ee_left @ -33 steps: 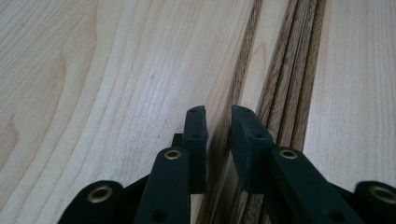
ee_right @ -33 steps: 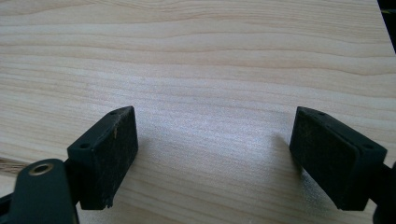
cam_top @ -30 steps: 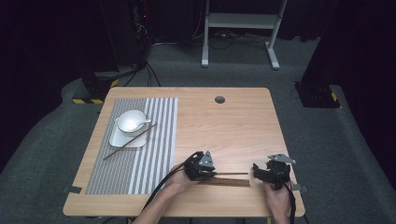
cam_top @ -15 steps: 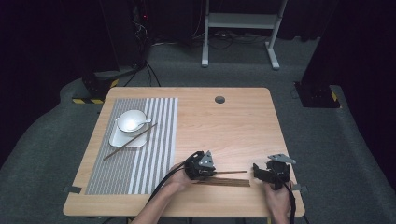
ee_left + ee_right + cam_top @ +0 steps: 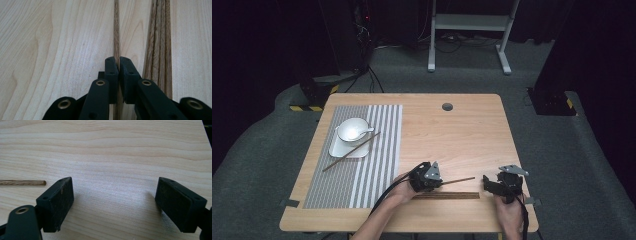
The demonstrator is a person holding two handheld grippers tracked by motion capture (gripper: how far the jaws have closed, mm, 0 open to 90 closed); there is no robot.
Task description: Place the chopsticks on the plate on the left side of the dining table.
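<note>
Clamping one end of the chopstick between closed jaws low in the high view, the left gripper points its long axis rightward toward the wide-open, empty right gripper.

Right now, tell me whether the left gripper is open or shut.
Shut. The left gripper has its jaws pressed together on the chopstick, which runs straight out from between them.

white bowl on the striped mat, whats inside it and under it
Inside the white bowl lies a white spoon. Under it sits a white square plate; a chopstick crosses that plate. The plate's middle is hidden by the bowl.
</note>
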